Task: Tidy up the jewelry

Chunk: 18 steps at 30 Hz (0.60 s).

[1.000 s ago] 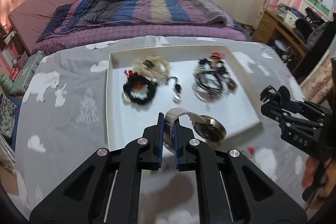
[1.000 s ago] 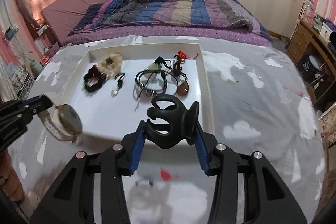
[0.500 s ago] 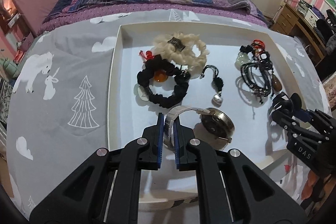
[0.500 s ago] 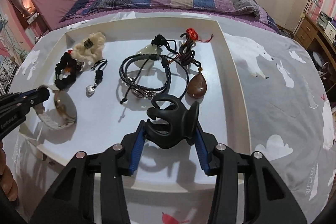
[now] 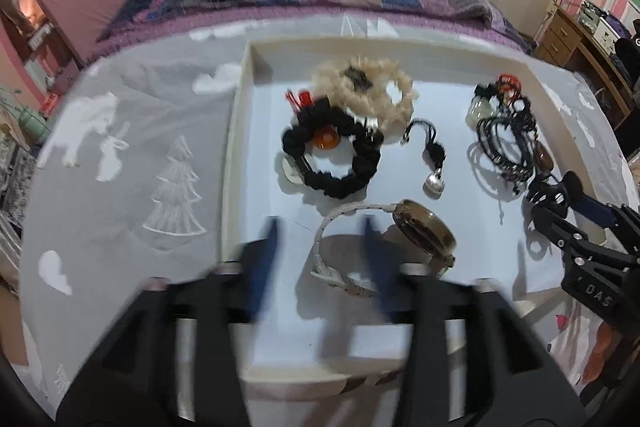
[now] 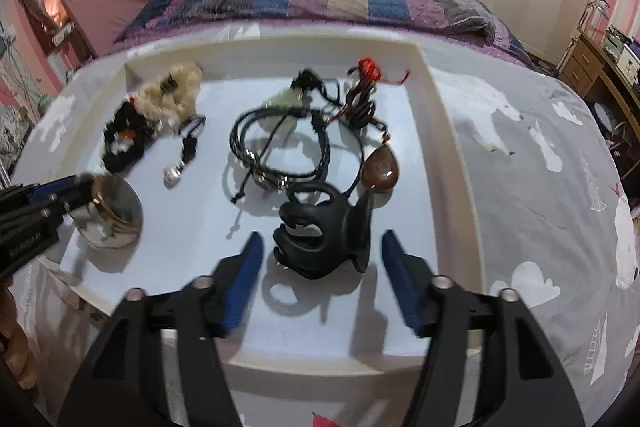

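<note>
Both jaws apart: left gripper straddles watch; right gripper straddles hair claw; both lie free on tray.

Motion blurs the left tool, its blue fingertips smeared.

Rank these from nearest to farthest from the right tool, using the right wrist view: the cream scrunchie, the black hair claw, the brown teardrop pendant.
1. Black hair claw: lying in the tray between the open fingers of the right tool.
2. Brown teardrop pendant: just beyond the claw, slightly right.
3. Cream scrunchie: far left corner of the tray.
</note>
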Each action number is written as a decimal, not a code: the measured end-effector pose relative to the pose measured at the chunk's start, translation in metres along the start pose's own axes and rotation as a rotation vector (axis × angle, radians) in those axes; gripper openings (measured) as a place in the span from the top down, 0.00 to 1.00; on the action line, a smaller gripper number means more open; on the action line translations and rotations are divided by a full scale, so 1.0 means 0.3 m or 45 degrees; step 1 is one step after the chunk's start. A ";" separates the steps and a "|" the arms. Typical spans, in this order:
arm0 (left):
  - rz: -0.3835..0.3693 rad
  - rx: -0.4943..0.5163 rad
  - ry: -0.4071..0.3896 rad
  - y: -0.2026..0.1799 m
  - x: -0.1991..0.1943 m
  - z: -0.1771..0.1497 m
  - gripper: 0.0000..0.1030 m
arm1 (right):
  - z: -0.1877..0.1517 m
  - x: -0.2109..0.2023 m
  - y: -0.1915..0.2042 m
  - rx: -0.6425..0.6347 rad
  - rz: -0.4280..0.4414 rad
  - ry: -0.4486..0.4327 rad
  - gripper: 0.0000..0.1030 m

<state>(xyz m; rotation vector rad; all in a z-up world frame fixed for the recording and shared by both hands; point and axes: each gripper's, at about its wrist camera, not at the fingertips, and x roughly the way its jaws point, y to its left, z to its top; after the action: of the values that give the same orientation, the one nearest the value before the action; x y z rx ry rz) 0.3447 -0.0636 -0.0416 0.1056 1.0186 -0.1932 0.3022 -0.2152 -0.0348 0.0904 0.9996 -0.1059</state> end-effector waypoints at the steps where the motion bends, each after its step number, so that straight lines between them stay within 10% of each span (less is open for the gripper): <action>1: 0.008 0.001 -0.028 -0.002 -0.027 -0.001 0.36 | 0.002 -0.016 -0.004 0.000 0.000 -0.013 0.35; 8: 0.029 0.012 -0.206 0.013 -0.273 -0.065 0.04 | -0.028 -0.223 0.004 -0.033 -0.022 -0.145 0.24; 18: 0.023 -0.060 -0.355 0.091 -0.578 -0.285 0.03 | -0.261 -0.600 0.023 -0.029 -0.032 -0.362 0.07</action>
<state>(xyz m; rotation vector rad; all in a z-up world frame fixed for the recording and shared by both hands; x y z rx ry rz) 0.1907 -0.0023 0.0618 0.0430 0.7439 -0.1621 0.1413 -0.1900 0.0751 0.0405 0.7181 -0.1263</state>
